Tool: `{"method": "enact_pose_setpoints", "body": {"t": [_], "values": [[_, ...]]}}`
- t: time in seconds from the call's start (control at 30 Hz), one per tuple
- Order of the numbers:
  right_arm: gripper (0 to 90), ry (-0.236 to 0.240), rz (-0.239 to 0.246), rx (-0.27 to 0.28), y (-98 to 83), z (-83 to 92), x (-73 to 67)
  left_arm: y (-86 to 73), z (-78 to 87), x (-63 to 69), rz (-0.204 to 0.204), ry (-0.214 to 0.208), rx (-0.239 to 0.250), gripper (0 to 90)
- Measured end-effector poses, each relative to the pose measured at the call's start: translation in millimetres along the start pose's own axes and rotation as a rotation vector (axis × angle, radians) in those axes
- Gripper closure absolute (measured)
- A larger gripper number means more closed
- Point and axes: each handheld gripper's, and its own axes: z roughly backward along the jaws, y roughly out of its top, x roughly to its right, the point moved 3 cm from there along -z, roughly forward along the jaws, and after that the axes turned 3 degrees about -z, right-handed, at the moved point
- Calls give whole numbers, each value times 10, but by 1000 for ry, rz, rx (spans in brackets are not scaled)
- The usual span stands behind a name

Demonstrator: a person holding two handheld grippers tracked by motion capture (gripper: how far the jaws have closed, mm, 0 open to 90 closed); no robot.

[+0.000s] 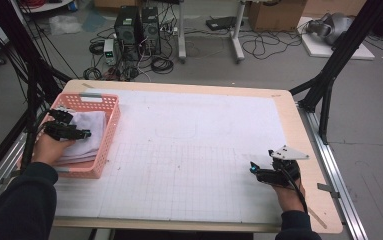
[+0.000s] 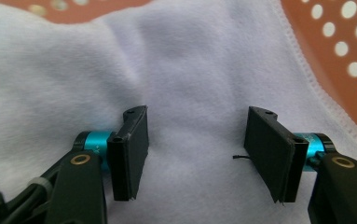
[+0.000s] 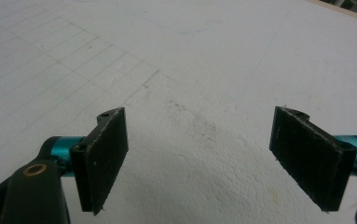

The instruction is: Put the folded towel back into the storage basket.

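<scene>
A pink basket [image 1: 108, 131] sits at the left edge of the table [image 1: 299, 150], toward the far corner, and folded white towels [image 1: 86, 135] lie stacked inside it, which keeps them gathered and within easy reach of the left hand. The left gripper [image 1: 84, 133] hangs over that stack, pointed into the basket; in the left gripper view its fingers [image 2: 132, 149] stand apart just above the top towel [image 2: 190, 84], with soft cloth showing in the gap and nothing pinched, so it looks placed either to bite into the cloth or to have just let it go, and I cannot tell which. The towel's stitched hem [image 2: 320, 88] runs along the perforated basket wall [image 2: 348, 56], showing the cloth fills the basket nearly side to side. The right gripper [image 1: 253, 167] rests low near the table's right edge, toward the near corner, well apart from the basket; its fingers [image 3: 104, 156] are also spread wide over the bare gridded mat [image 3: 73, 65], holding nothing, probably parked there to stay out of the way until a second grip on the cloth is needed.
</scene>
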Motion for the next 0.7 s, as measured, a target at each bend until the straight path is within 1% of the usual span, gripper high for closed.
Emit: {"method": "enact_pose_setpoints", "body": {"t": [0.1, 0.13, 0.2, 0.23, 0.27, 0.3, 0.37, 0.4, 0.43, 0.47, 0.5, 0.53, 0.6, 0.67, 0.7], "values": [[182, -1, 3, 3, 1, 0, 2, 0, -13, 24, 8, -63, 16, 450], [182, 0, 0, 1, 0, -1, -2, 0, -14, 38, 7, -93, 23, 460], [182, 1, 2, 0, 2, -3, -4, 3, -14, 71, 1, -173, 52, 478], [182, 2, 2, -1, 2, -4, -6, 7, -14, 82, -8, -198, 68, 486], [182, 2, 2, -1, 3, -4, -7, 13, -4, 73, -19, -181, 75, 487], [182, 2, 2, 0, 3, -3, -7, 24, 11, 47, -7, -148, 85, 480], [182, 1, 0, 4, 4, 4, -3, 51, 66, -27, 49, -80, 111, 392], [182, 1, -3, 6, 3, 7, 0, 63, 117, -61, 61, -57, 136, 362], [182, -2, -2, 6, 1, 8, 7, 76, 180, -95, 77, -35, 170, 352], [182, 0, -4, 5, 0, 10, 10, 87, 251, -135, 85, -11, 202, 345], [182, 0, -4, 4, 0, 10, 12, 93, 308, -168, 88, 2, 231, 336], [182, -1, -4, 3, 0, 10, 11, 101, 405, -213, 103, 23, 281, 330], [182, 1, 1, 10, 8, 6, 6, 107, 551, -251, 111, 13, 362, 308], [182, 6, 0, 12, 13, 7, -5, 114, 689, -236, 100, -2, 466, 288], [182, 3, 4, 15, 16, 8, -3, 118, 741, -211, 97, -16, 508, 267]]}}
